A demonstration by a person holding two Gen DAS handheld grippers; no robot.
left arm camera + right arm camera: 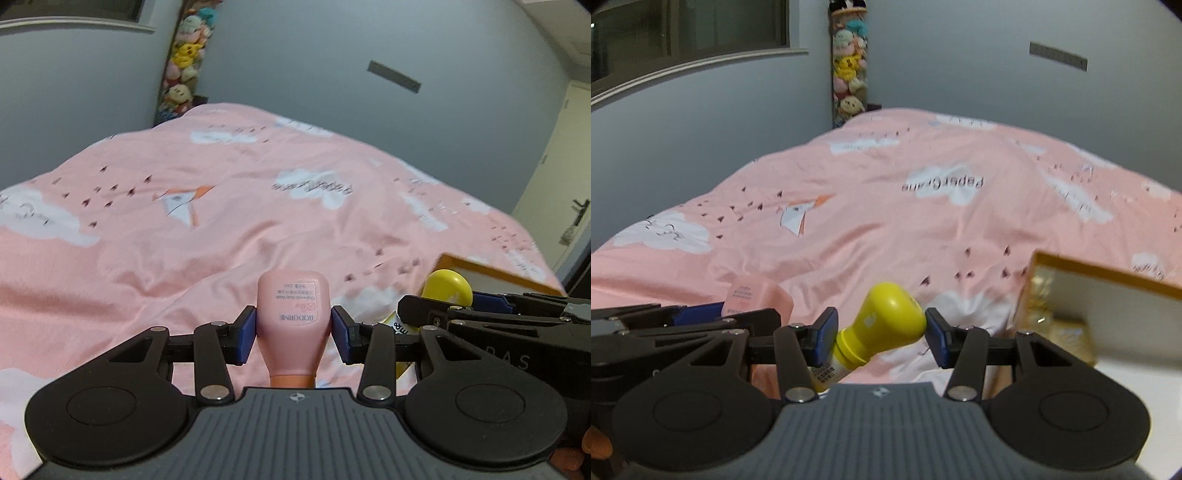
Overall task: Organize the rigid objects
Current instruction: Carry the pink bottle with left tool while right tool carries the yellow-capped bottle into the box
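Observation:
My left gripper (pixel 293 329) is shut on a pink Bodorme body wash bottle (pixel 293 317), held with its base pointing away, above the pink bedspread. The bottle also shows in the right wrist view (pixel 757 297). My right gripper (pixel 881 329) is shut on a yellow bottle (pixel 886 317) with a rounded cap, tilted to the left. That yellow bottle also shows at the right of the left wrist view (pixel 447 288), held by the right gripper (pixel 439 308). The two grippers are side by side, close together.
A pink bedspread (pixel 923 221) with white clouds covers the bed ahead. A gold-edged open box (pixel 1071 306) stands at the right, close to my right gripper; it also shows in the left wrist view (pixel 495 271). A column of plush toys (pixel 849 74) hangs in the far corner. A door (pixel 569 206) is at the right.

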